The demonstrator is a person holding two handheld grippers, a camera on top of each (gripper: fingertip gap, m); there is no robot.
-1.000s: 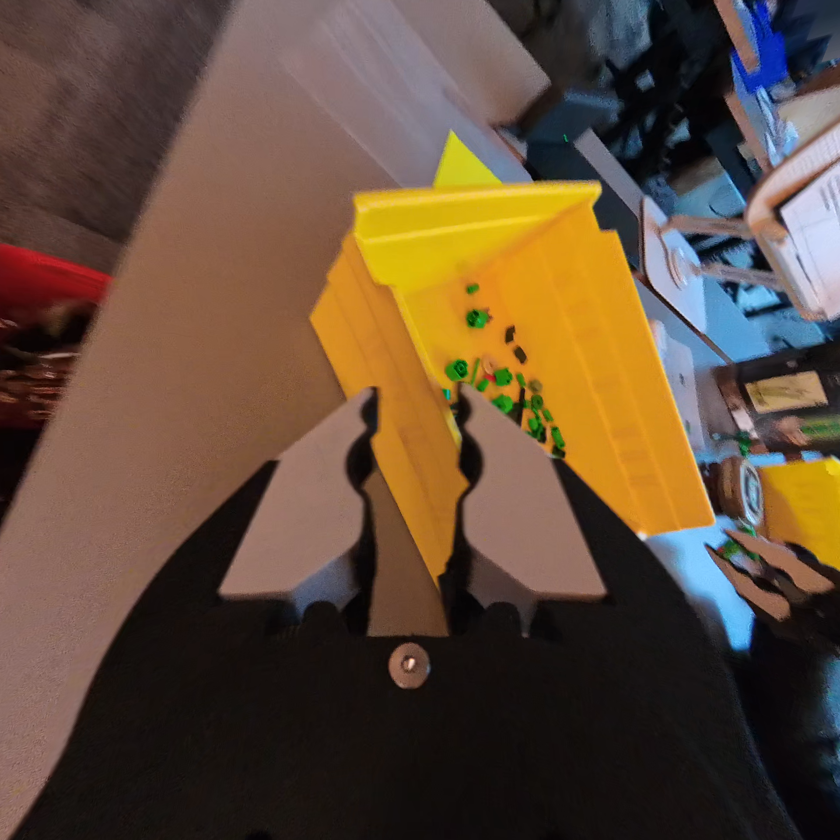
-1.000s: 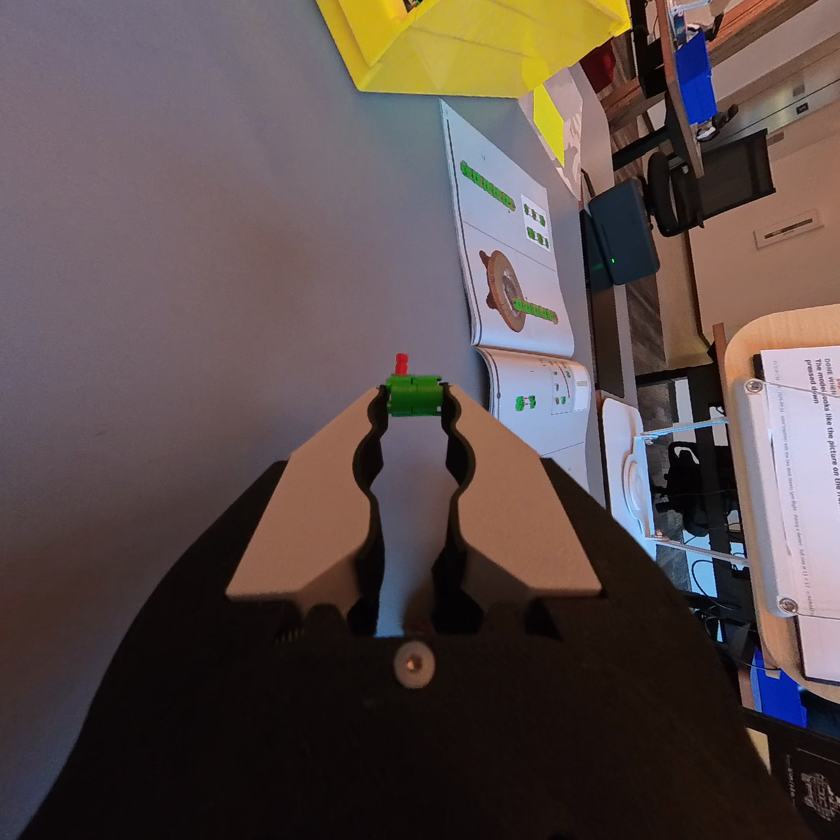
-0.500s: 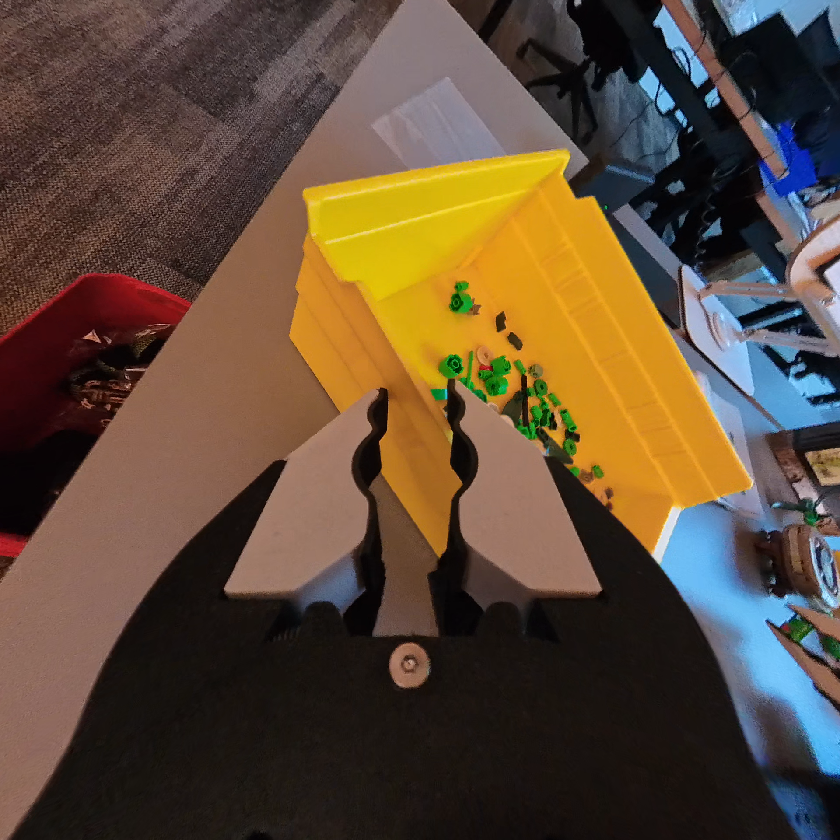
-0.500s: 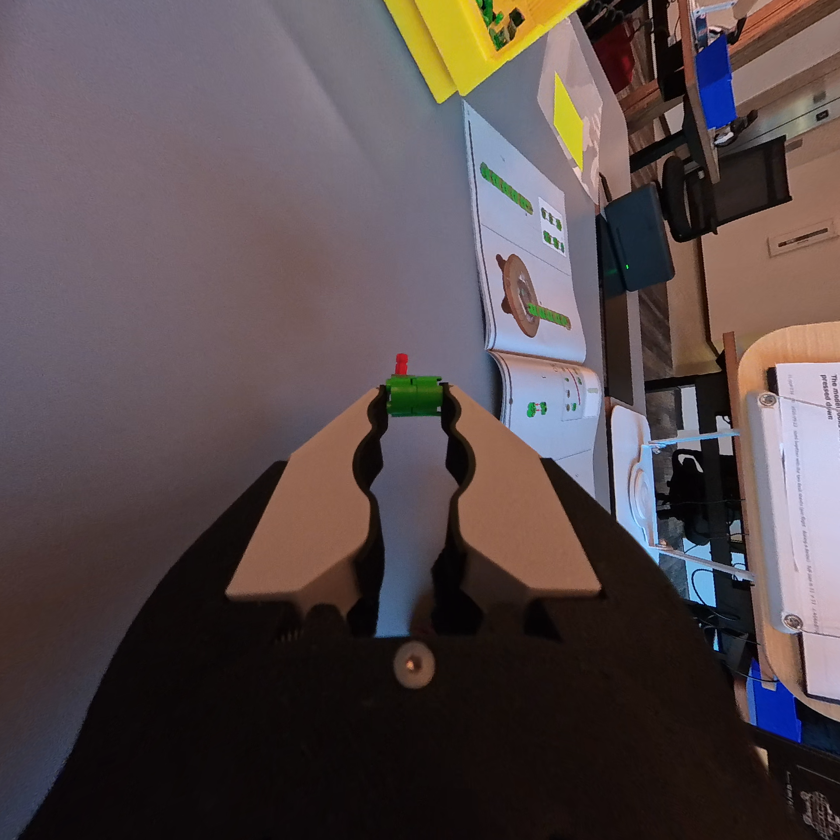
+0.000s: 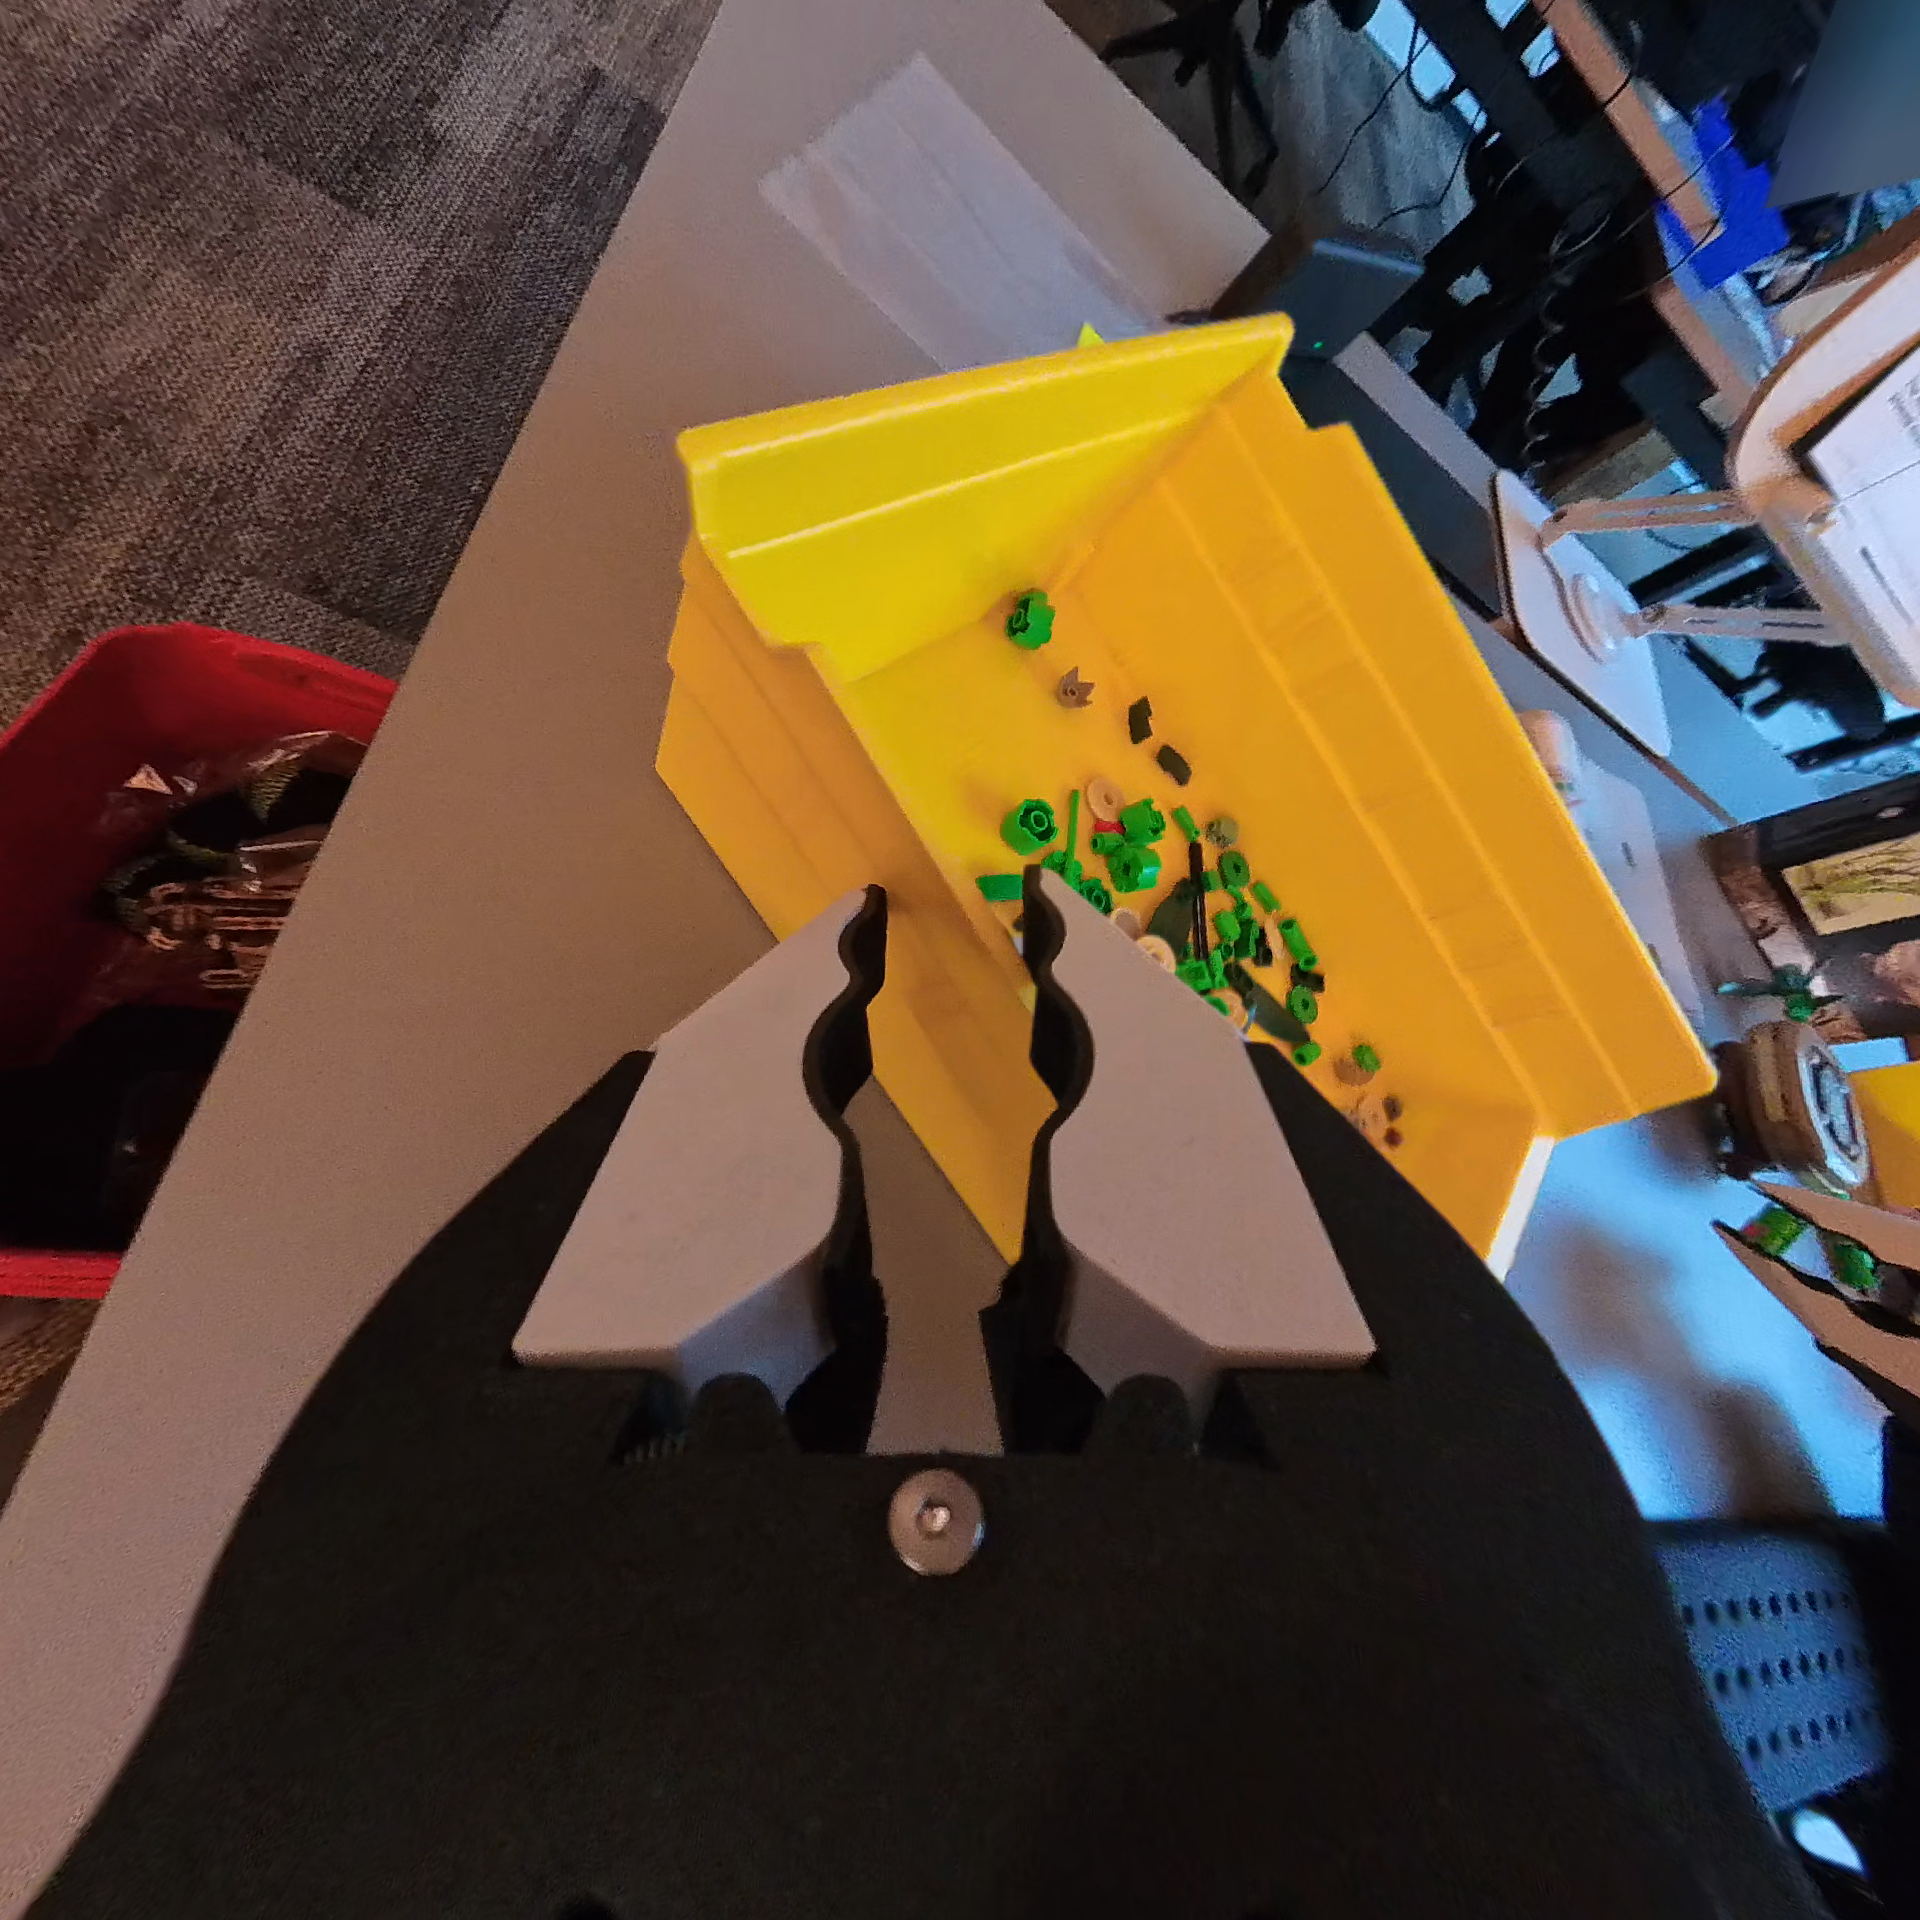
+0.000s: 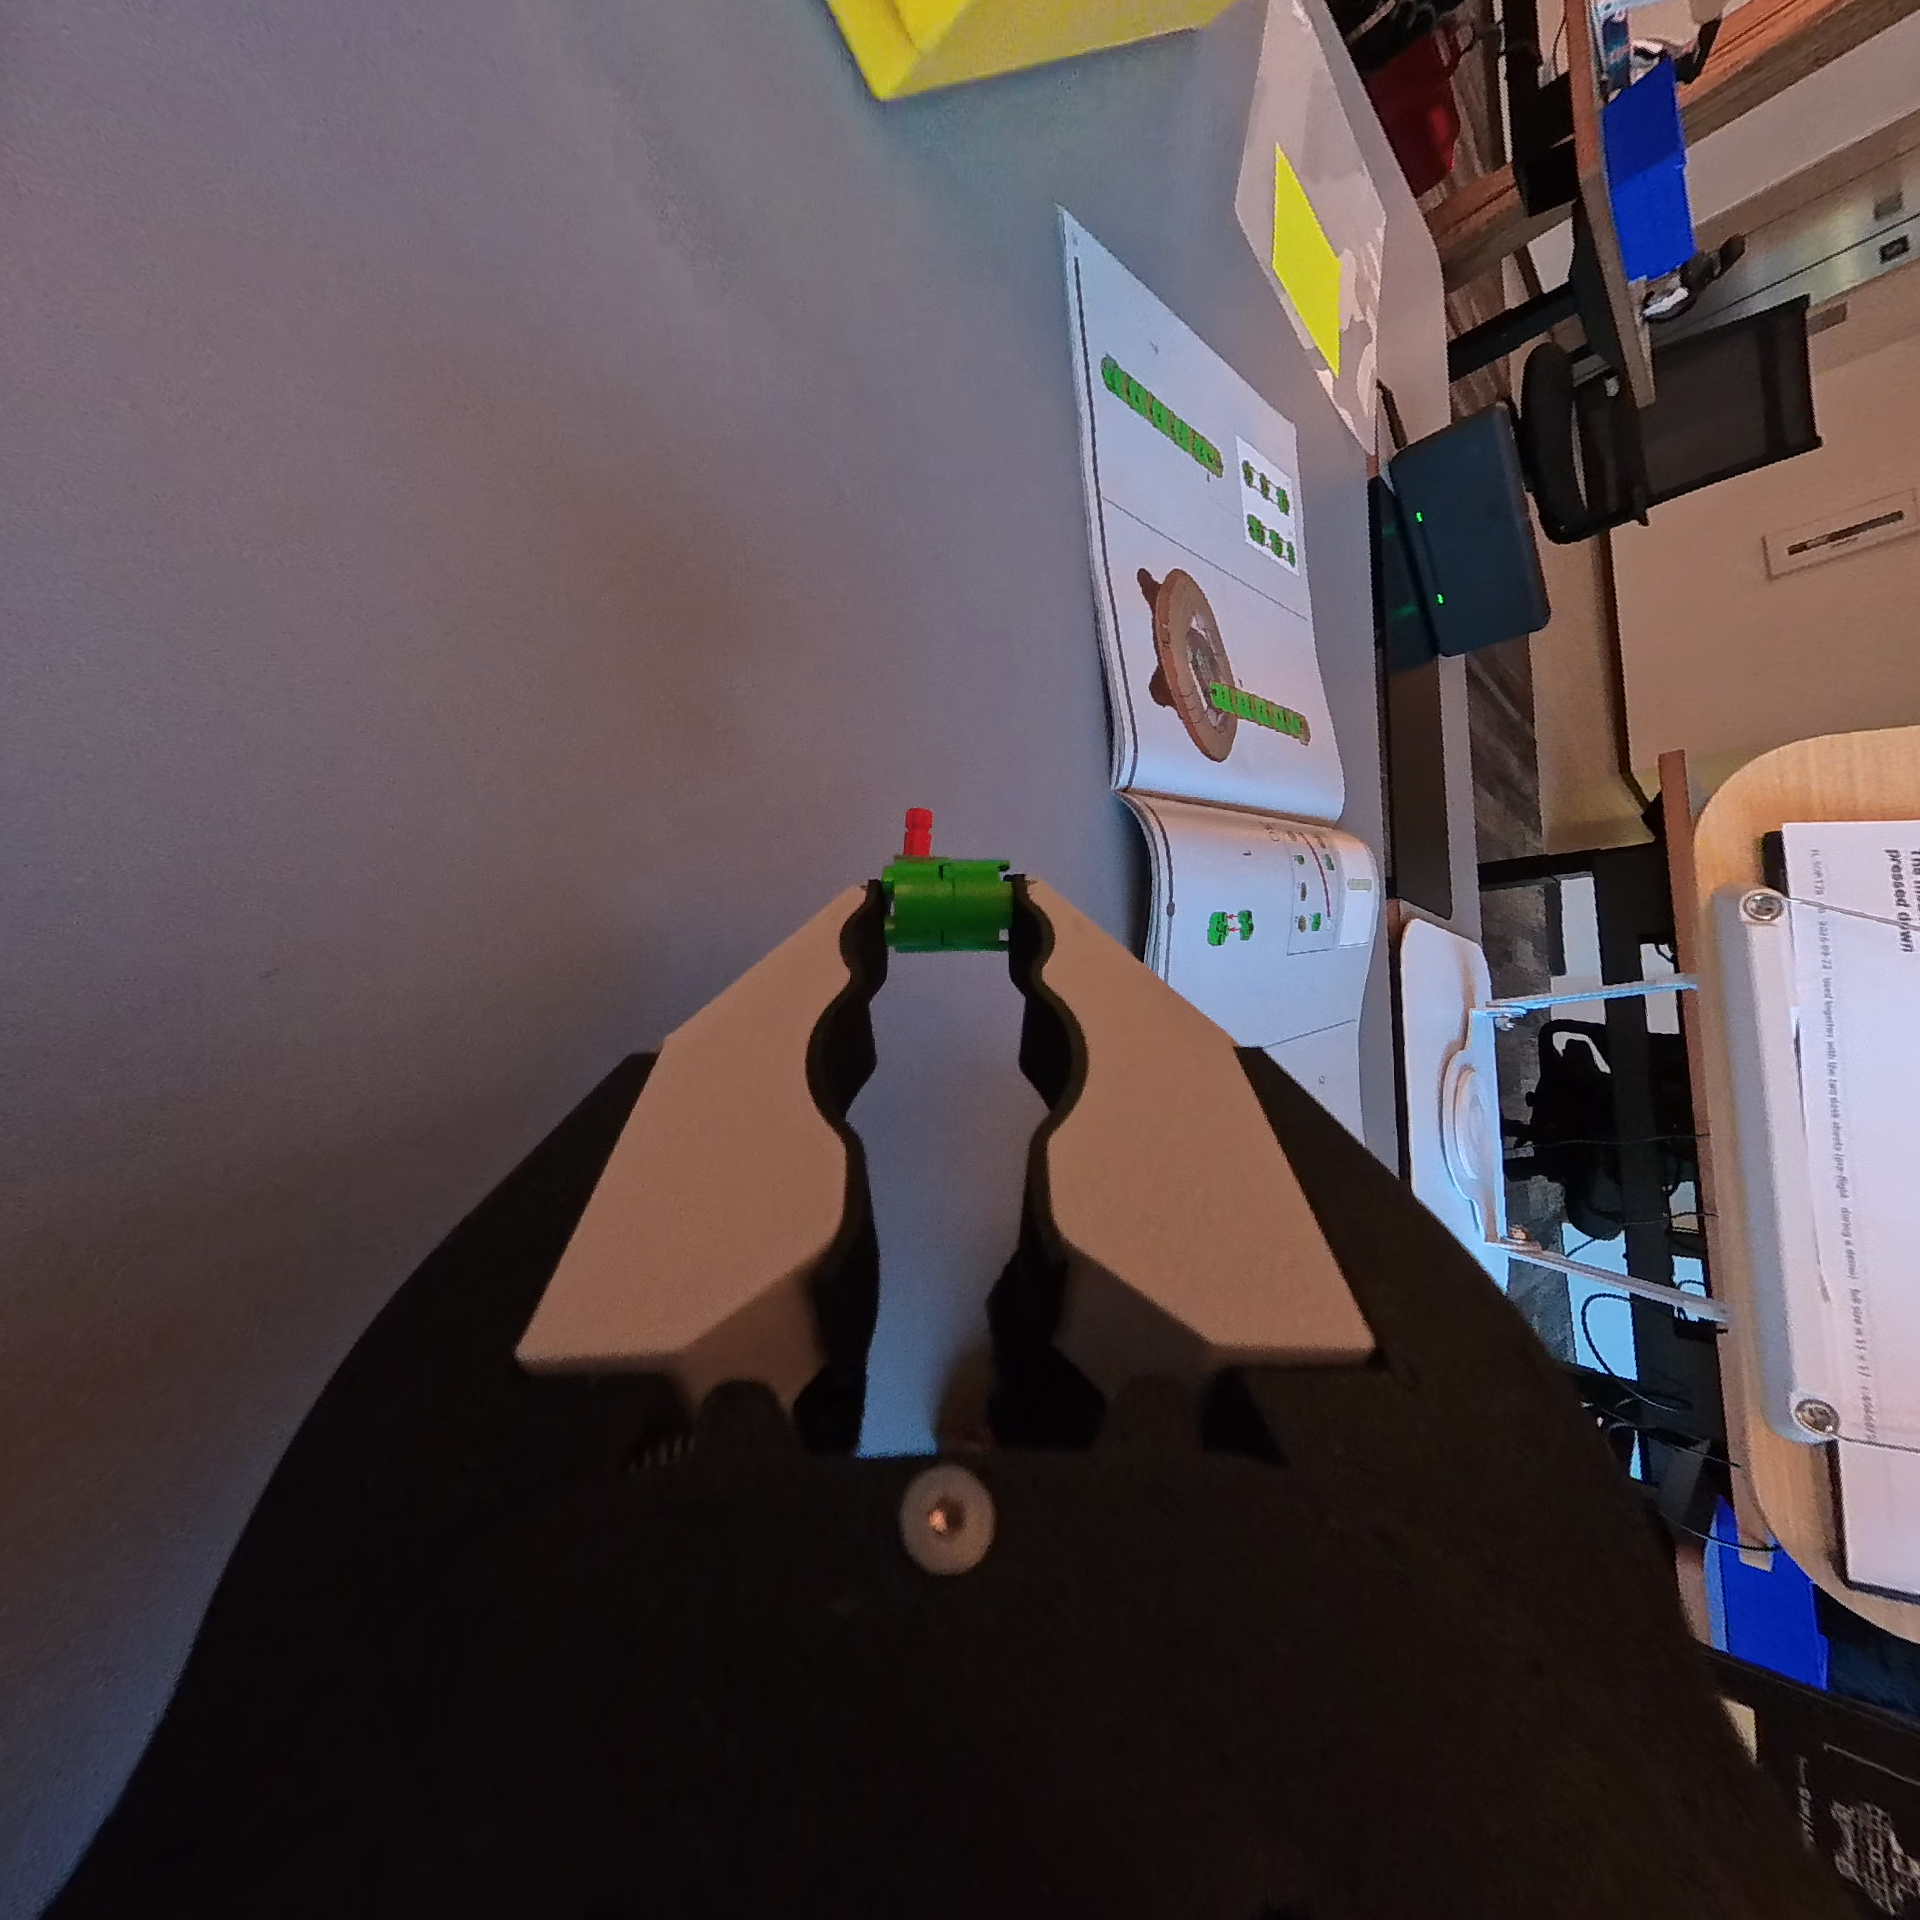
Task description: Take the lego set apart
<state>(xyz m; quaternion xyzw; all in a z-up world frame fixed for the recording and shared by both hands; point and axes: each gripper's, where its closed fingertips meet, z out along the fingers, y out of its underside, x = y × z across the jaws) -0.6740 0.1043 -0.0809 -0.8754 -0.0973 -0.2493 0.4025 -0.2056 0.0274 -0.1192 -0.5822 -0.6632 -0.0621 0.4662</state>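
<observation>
Green stack (image 6: 945,904) with a red pin (image 6: 916,831) sat clamped at the tips of the right hand-held gripper (image 6: 948,906), clear above the worktop (image 6: 468,520), probably so the pin stayed exposed for pulling. Left hand-held gripper (image 5: 951,904) hung released and empty over the near wall of the yellow bin (image 5: 1351,727) by the worktop's edge, where loose pieces (image 5: 1164,883) already lay; likely just dropped one.

Yellow bin (image 5: 1351,665), green lego piece (image 6: 945,906) with red pin (image 6: 916,831), grey table (image 6: 468,520), red crate (image 5: 156,790)
</observation>
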